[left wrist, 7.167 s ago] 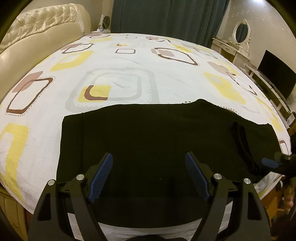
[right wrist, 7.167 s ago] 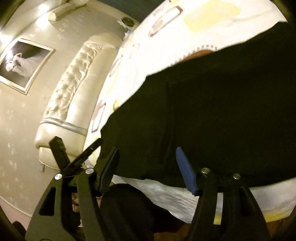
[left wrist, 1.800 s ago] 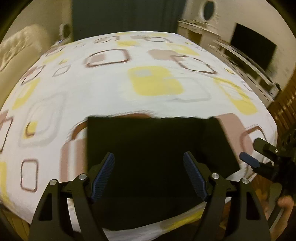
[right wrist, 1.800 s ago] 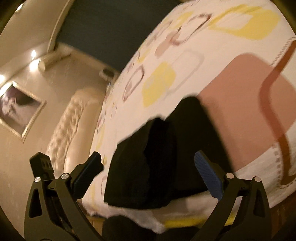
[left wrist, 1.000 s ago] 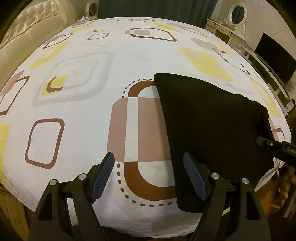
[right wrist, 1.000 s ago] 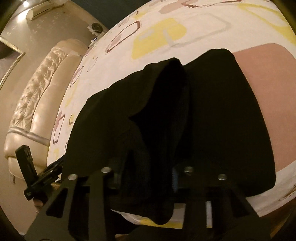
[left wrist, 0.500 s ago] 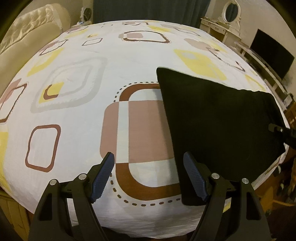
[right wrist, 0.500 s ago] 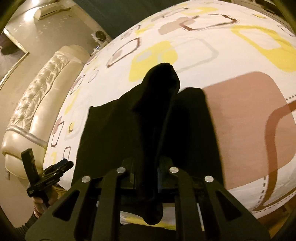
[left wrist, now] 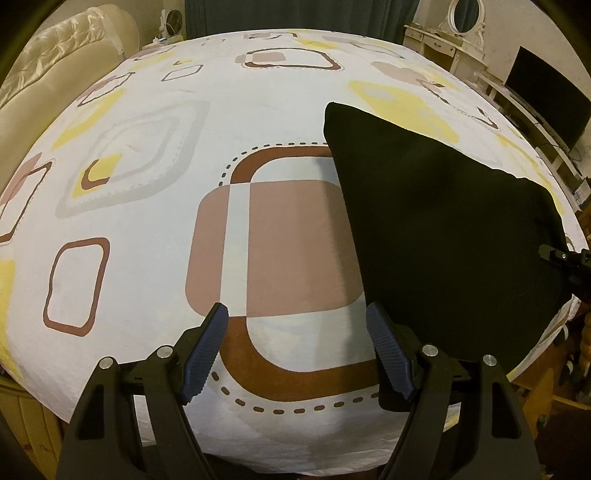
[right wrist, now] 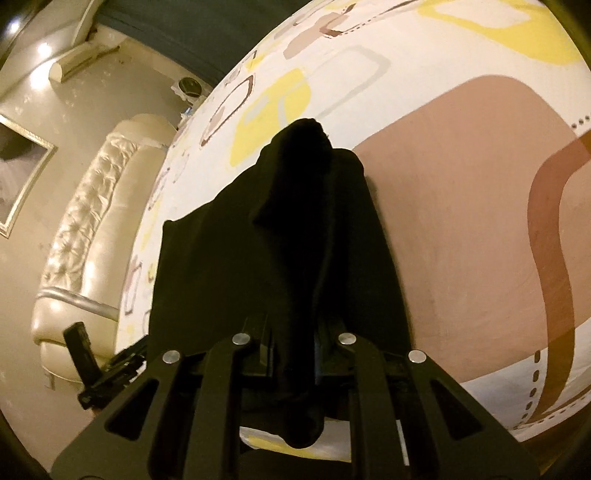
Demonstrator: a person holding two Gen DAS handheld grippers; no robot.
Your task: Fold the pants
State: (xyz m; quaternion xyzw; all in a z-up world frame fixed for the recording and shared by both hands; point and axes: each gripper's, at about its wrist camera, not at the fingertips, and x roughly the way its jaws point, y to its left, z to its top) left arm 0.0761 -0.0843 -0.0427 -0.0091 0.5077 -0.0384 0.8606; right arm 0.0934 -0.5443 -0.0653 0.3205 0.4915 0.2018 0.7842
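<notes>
Pants (left wrist: pixel 443 236), black and already folded into a compact panel, lie on the bed (left wrist: pixel 155 206) near its right corner, with one edge lifted. My right gripper (right wrist: pixel 295 350) is clamped on a bunched ridge of that dark fabric; the cloth rises between its jaws and drapes forward, so I judge I am holding this edge up to carry it over the rest for another fold. My left gripper (left wrist: pixel 297 347) hangs with its jaws apart over the patterned sheet, just beside the pants' left edge, holding nothing; it seems placed there to be ready to pin or smooth the stack.

Around the bed, a cream tufted headboard (left wrist: pixel 55 66) stands at the far left, a teal curtain (left wrist: pixel 295 14) behind, and a white dressing table with an oval mirror (left wrist: pixel 463 14) and a dark television (left wrist: pixel 546 99) to the right. None of these is near the cloth. What may hinder me is the bed's edge: the pants sit close to it, and slack fabric could slide off.
</notes>
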